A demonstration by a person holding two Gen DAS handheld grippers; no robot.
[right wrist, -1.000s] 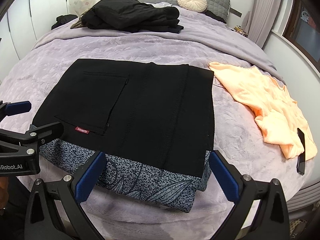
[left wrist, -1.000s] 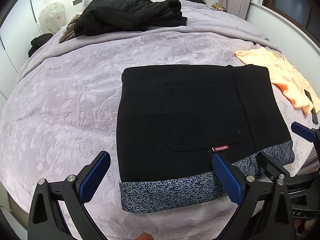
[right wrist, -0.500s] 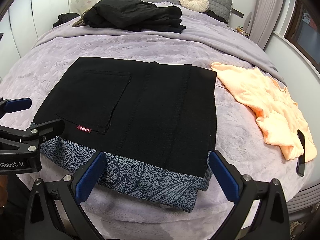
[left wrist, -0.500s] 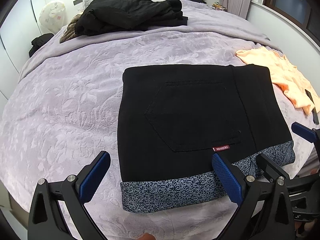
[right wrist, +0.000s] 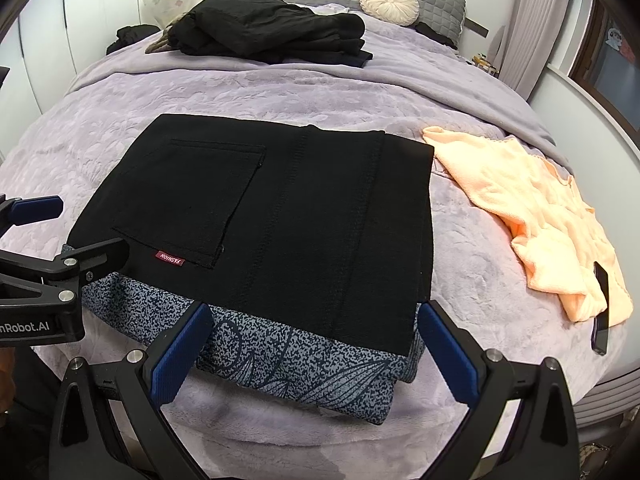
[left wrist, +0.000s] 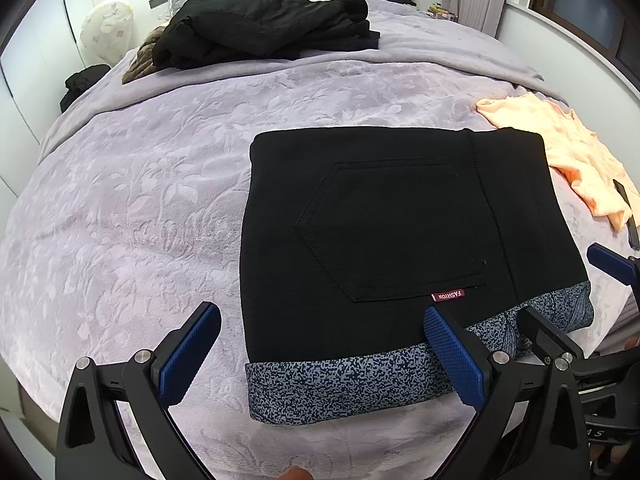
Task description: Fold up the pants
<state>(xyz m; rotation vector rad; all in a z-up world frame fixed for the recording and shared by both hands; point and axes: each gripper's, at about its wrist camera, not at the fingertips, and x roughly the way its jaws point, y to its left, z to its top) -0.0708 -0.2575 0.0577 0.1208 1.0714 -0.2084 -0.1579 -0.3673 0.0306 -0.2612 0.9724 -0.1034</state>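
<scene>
Nothing has shifted since a second ago: the folded black pants with speckled grey lining [left wrist: 384, 240] lie flat on the lilac embossed bed cover [left wrist: 120, 220], both the left claw [left wrist: 320, 354] and right claw [right wrist: 316, 350] spread open, gripping nothing, while only the right view fully shows the dark phone [right wrist: 601, 306] on the peach garment [right wrist: 532, 200].

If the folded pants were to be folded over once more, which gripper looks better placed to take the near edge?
Right, probably. The right gripper is open and straddles the near patterned edge of the pants. The left gripper is open too, but spans only their left corner and bare blanket.
</scene>
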